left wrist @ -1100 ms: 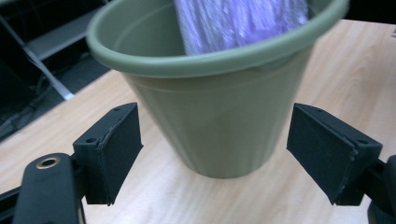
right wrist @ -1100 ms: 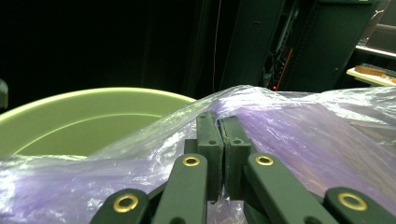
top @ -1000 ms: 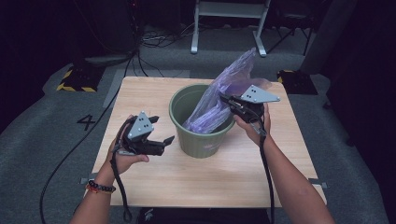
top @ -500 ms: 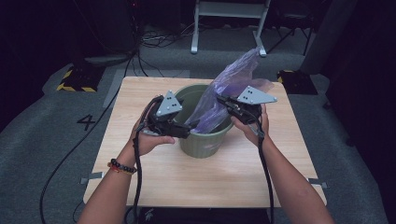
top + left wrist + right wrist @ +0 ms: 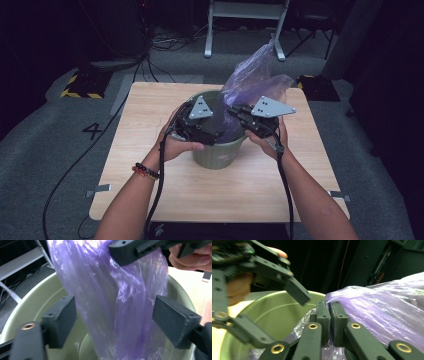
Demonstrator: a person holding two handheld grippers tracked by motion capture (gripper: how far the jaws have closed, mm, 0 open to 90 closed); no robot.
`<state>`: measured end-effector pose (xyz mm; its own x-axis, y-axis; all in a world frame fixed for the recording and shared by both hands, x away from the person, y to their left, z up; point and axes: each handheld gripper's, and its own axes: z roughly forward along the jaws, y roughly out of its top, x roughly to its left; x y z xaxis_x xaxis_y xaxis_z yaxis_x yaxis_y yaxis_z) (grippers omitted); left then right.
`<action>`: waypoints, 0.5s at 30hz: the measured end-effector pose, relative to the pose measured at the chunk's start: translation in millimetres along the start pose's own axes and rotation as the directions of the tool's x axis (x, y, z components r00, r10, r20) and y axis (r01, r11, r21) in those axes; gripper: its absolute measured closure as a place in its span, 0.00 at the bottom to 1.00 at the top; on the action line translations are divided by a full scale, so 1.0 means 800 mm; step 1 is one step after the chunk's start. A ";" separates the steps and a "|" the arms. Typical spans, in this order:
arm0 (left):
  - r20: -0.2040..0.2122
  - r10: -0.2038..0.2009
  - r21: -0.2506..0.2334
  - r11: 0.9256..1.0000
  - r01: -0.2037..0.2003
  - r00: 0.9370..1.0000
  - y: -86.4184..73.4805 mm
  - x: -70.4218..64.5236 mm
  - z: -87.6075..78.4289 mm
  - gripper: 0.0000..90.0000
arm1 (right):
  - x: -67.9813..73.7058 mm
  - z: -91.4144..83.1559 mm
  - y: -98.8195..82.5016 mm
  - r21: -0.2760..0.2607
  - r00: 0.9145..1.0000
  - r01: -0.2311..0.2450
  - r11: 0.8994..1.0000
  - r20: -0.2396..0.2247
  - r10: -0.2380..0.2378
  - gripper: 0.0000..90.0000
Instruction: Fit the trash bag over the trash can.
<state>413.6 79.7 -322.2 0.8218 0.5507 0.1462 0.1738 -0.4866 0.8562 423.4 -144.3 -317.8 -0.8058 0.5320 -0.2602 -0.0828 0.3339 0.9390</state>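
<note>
Number "4" (image 5: 93, 130) marked on grey floor (image 5: 45, 150) left of table (image 5: 150, 200).

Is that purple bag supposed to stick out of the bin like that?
It does look messy. The purple bag isn't lining the green bin; it is bunched and sticks up past the rim. The right claw pinches it, and the left claw is open around it.

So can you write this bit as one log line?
right hand-held gripper: shut on purple bag | left hand-held gripper: open around bag, just closing | green bucket: on table
</note>
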 end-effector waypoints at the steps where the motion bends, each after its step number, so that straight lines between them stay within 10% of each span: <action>1: 0.011 0.004 -0.004 1.000 -0.004 1.000 0.000 0.001 0.001 0.27 | 0.002 0.000 0.001 -0.001 1.000 0.002 1.000 -0.010 -0.002 0.96; 9: -0.012 0.046 0.007 0.999 -0.046 0.999 -0.001 0.004 0.010 0.50 | 0.015 0.000 0.008 -0.018 0.998 0.019 1.000 -0.066 -0.021 0.95; 15: -0.025 0.084 0.008 0.996 -0.084 0.996 -0.003 0.009 0.014 0.87 | 0.020 0.005 0.009 -0.009 0.997 0.035 0.999 -0.075 -0.035 0.93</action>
<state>425.0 77.6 -328.8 0.8197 0.5244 0.2303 0.1081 -0.5365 0.8369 412.3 -130.1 -316.1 -0.8439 0.4603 -0.2755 -0.1161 0.3447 0.9315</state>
